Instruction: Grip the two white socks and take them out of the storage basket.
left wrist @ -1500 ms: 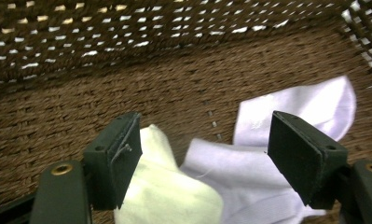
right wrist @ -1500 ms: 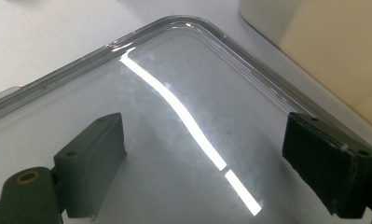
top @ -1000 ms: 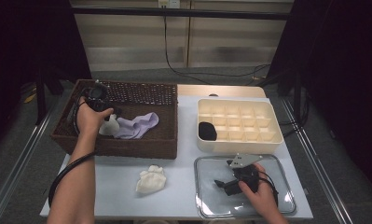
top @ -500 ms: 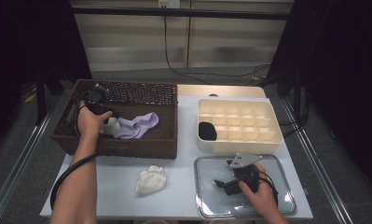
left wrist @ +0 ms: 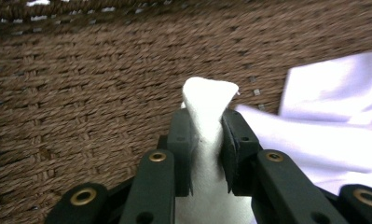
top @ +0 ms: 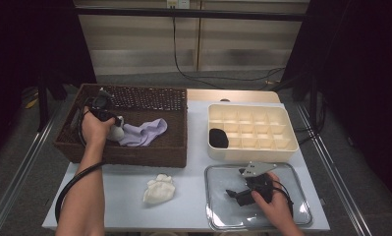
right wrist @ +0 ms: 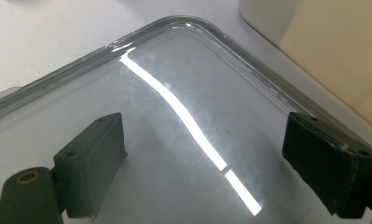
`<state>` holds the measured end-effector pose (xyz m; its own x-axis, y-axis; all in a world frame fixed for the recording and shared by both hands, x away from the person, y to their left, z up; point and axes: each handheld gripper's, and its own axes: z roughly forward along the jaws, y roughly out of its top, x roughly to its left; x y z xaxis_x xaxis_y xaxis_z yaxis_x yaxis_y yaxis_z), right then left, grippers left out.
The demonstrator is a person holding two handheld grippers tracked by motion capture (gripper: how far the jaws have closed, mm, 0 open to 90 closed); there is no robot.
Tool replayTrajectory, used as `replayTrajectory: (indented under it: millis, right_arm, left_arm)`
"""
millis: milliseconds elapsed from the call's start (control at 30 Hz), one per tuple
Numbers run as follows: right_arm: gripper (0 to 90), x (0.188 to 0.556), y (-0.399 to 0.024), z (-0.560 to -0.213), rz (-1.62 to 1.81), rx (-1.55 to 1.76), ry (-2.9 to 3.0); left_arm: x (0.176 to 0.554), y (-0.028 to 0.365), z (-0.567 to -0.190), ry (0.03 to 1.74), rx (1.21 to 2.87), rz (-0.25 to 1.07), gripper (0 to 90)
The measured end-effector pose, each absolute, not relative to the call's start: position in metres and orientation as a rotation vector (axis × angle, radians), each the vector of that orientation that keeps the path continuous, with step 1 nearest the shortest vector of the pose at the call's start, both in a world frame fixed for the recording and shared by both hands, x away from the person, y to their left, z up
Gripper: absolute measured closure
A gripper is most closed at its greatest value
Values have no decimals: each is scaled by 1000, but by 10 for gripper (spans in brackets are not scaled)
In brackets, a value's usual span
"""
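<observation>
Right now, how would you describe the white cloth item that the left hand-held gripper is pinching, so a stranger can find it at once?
Find the brown woven basket at the table's left. Inside it, near its left end, the left hand-held gripper, whose jaws have just been closing, pinches a small white cloth item. It lies beside a lilac cloth; another white cloth lies outside, on the table.

A table (top: 110, 196) is carrying everything, and a basket (top: 134, 152) is serving as the landmark at its back left. Inside the basket, a sock (top: 117, 132) is lying at the left with a cloth (top: 144, 132) just to its right, touching it. In front of the basket, a bundle (top: 159, 191) is resting on the table. To the basket's right, a divided tray (top: 282, 142) is sitting, holding a ball (top: 218, 138) in its near left compartment. In front of that tray, right of the bundle, a lid (top: 218, 211) is lying flat.
</observation>
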<state>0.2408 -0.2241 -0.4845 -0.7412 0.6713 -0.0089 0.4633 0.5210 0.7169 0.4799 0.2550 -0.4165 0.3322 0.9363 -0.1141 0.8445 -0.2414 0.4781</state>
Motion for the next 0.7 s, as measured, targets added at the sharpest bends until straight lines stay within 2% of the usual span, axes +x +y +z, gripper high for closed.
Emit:
replayTrajectory:
  millis: [233,700]
  right_arm:
    - [124,241,-224,-484,1042,951,2480]
    - [124,241,-224,-484,1043,950,2480]
  left_arm:
    - [477,250,-389,1486,2146,264,773]
    - [464,232,-358,1363,2154,196,775]
